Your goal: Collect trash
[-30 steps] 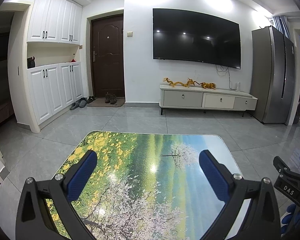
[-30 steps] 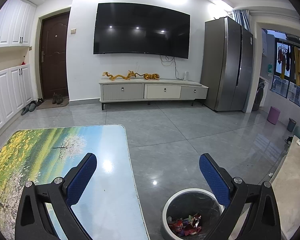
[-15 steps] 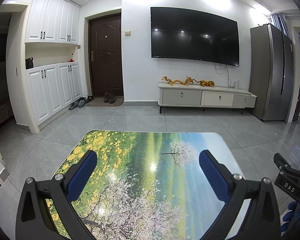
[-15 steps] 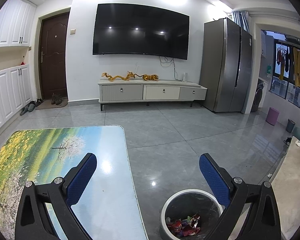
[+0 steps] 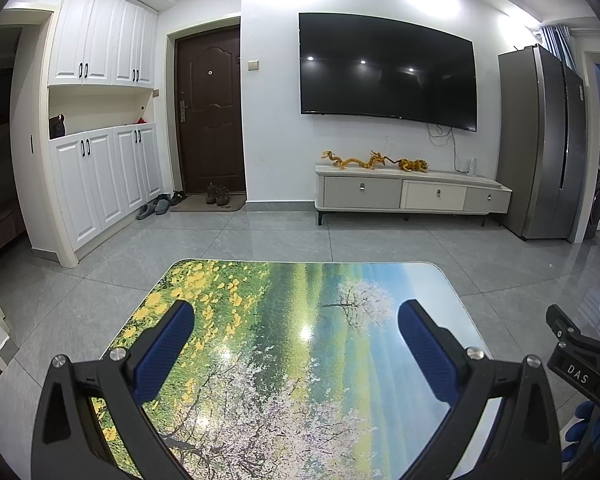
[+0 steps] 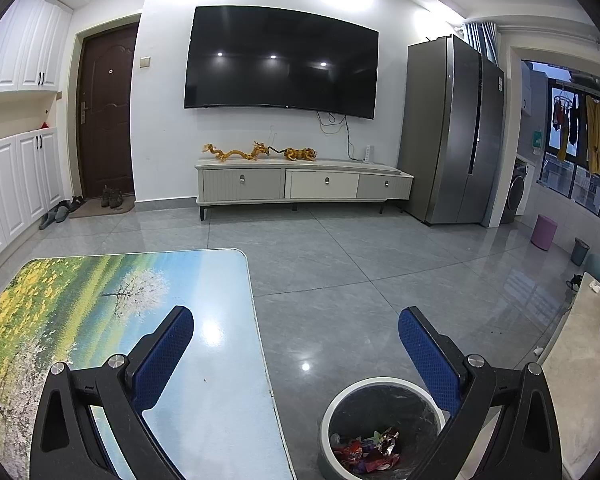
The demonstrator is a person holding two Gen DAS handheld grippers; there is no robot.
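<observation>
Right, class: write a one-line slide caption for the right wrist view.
Open right gripper held above the picture-printed table edge and a floor bin holding colourful wrappers.

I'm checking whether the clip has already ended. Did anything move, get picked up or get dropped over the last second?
Almost nothing changed. Both views drifted very slightly, so the hand-held grippers barely shifted. Nothing was taken hold of or let go. The left hand-held gripper stays open and empty over the table, the right hand-held gripper open and empty above the bin, wrappers still inside.
</observation>
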